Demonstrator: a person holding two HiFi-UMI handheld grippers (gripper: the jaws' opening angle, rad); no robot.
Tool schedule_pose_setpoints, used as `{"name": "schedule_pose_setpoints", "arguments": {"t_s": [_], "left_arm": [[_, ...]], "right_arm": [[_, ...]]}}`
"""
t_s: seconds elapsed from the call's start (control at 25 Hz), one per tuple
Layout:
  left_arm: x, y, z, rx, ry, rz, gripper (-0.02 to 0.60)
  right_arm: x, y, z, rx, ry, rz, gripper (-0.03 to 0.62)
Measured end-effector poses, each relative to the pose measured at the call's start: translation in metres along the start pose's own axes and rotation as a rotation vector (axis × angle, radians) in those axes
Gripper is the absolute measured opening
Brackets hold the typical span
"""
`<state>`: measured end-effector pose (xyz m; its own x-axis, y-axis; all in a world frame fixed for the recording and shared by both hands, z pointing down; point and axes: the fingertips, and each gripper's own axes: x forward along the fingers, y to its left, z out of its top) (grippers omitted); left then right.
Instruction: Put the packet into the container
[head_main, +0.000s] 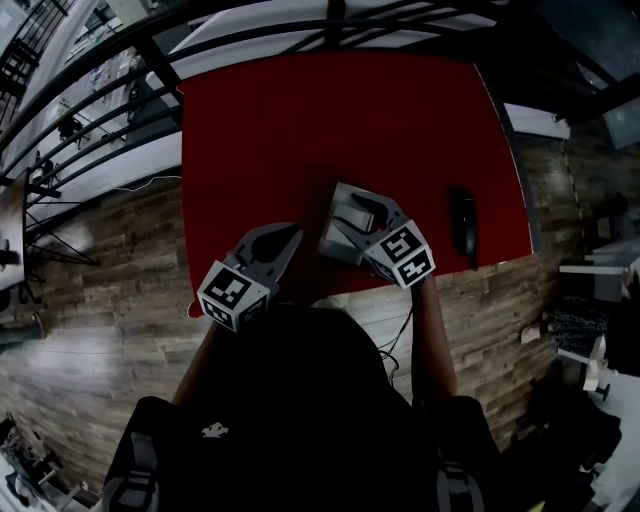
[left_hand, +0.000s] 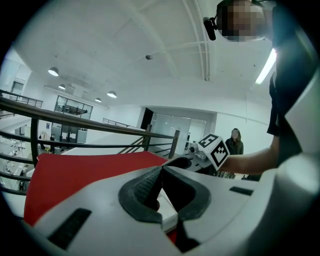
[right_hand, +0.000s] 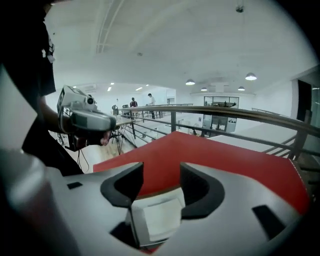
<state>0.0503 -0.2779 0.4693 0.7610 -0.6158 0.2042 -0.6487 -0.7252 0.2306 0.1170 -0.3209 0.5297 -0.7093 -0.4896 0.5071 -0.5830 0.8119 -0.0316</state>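
Observation:
A pale grey, open-topped container (head_main: 340, 232) stands on the red table (head_main: 300, 120) near its front edge. My right gripper (head_main: 360, 215) hovers over it with jaws apart and nothing between the pads. In the right gripper view the container (right_hand: 136, 220) lies just below the gripper (right_hand: 161, 176), and a flat white rectangle (right_hand: 161, 216) rests inside; I cannot tell if that is the packet. My left gripper (head_main: 290, 235) sits left of the container, jaws shut tip to tip (left_hand: 161, 171) with nothing held. A white corner of the container (left_hand: 169, 216) shows beneath it.
A slim dark object (head_main: 466, 225) lies on the table to the right of the container. A metal railing (right_hand: 220, 112) runs behind the table's far edge. Wooden floor (head_main: 110, 260) surrounds the table. People stand far off in the hall.

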Motion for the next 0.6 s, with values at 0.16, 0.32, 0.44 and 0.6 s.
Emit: {"name": "schedule_pose_setpoints", "arguments": {"t_s": [0.16, 0.32, 0.44, 0.6], "left_arm": [[0.004, -0.004, 0.006, 0.014, -0.012, -0.015, 0.011], [0.007, -0.006, 0.007, 0.019, -0.018, -0.029, 0.011], [0.009, -0.008, 0.009, 0.022, -0.019, -0.037, 0.011], [0.01, -0.01, 0.01, 0.031, -0.023, -0.043, 0.011]], "right_arm": [[-0.018, 0.01, 0.02, 0.031, -0.094, -0.032, 0.17], [-0.031, 0.017, 0.03, 0.043, -0.16, -0.089, 0.086], [-0.04, 0.018, 0.035, 0.057, -0.21, -0.135, 0.038], [-0.052, 0.025, 0.041, 0.065, -0.306, -0.172, 0.023]]}}
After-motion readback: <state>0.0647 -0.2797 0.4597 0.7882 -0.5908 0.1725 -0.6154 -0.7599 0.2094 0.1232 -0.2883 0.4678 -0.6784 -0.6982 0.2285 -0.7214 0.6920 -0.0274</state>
